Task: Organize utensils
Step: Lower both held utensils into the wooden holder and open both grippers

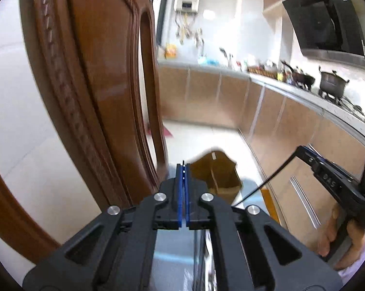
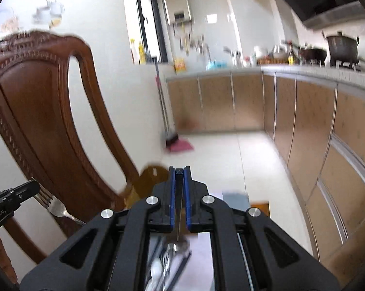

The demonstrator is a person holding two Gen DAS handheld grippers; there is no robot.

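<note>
- A fork [image 2: 55, 205] is clamped, tines up, in the clenched left claw [image 2: 31, 186], in front of a carved wooden chair [image 2: 37, 111].
- The right claw [image 2: 180, 173] grasps a thin utensil [image 2: 180, 218] whose rounded end hangs beneath it.
- Behind: cabinets [image 2: 303, 126] and a cardboard box [image 1: 218, 174] on the floor.

One silver metal fork [image 2: 54, 206], one carved brown wooden chair [image 2: 42, 111], two dark cooking pots [image 2: 343, 46], one brown cardboard box [image 1: 218, 174]
</note>
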